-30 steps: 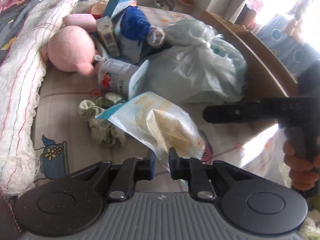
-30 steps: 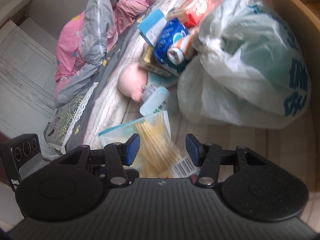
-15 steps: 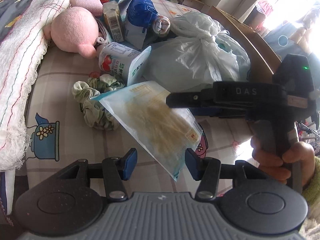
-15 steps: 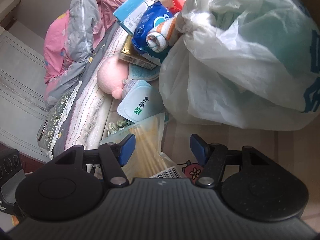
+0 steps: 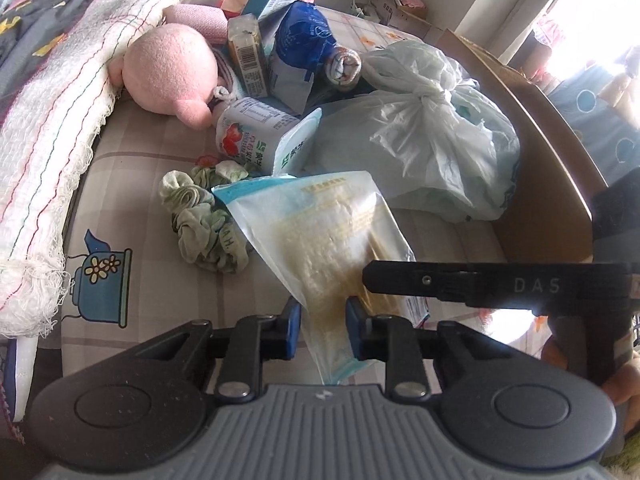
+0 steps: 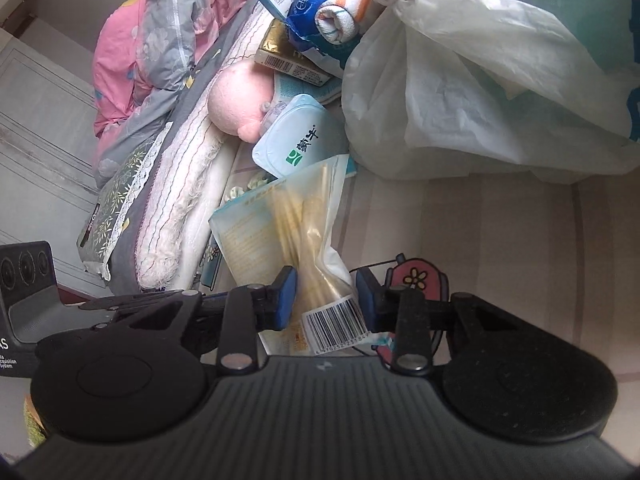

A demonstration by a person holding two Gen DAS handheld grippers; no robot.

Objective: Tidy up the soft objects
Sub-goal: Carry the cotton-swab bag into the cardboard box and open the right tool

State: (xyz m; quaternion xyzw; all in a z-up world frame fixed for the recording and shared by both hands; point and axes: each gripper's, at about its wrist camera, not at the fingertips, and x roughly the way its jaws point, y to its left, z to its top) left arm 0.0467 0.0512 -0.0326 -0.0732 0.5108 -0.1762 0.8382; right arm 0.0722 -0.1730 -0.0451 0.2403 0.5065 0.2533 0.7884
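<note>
Left wrist view: crinkly translucent pouch (image 5: 320, 232) of pale yellow sticks sits between the left gripper (image 5: 319, 326) pads, jaws narrowed onto its lower end, so it looks pinched, lifted off the checked bedsheet (image 5: 132, 184). Right wrist view: right gripper (image 6: 326, 298) straddles the barcode end of the same pouch with a gap on both sides, not clamped; probably a two-point hold to keep the floppy film from folding. Around it: bunched green socks (image 5: 200, 220), yogurt cup (image 5: 256, 136), fuzzy pink plush (image 5: 168, 68), knotted plastic bag (image 5: 432, 136).
</note>
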